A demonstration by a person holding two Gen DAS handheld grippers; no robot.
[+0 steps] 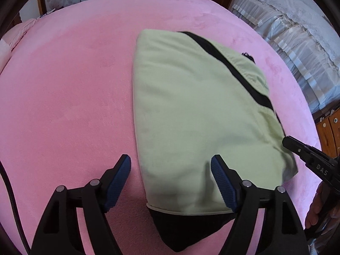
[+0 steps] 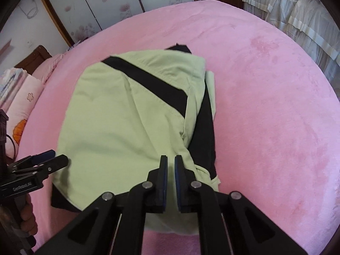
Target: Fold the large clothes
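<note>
A light green garment with black stripes [image 1: 191,110] lies folded into a compact bundle on the pink bed [image 1: 63,85]. My left gripper [image 1: 171,165] is open, its fingers straddling the bundle's near left edge, holding nothing. In the right wrist view the same garment [image 2: 119,123] fills the middle, with black fabric along its right side. My right gripper [image 2: 171,161] hovers over the garment's near right part with its jaws nearly together and no cloth visibly pinched. The right gripper also shows in the left wrist view [image 1: 286,141], and the left gripper in the right wrist view [image 2: 55,158].
The pink bed cover [image 2: 265,106] spreads wide around the garment. Pink pillows [image 2: 19,97] lie at the bed's left end. A cloth-draped piece of furniture [image 1: 297,42] stands on the right, wooden drawers [image 1: 329,127] beside it. Sliding floral doors [image 2: 110,2] are behind.
</note>
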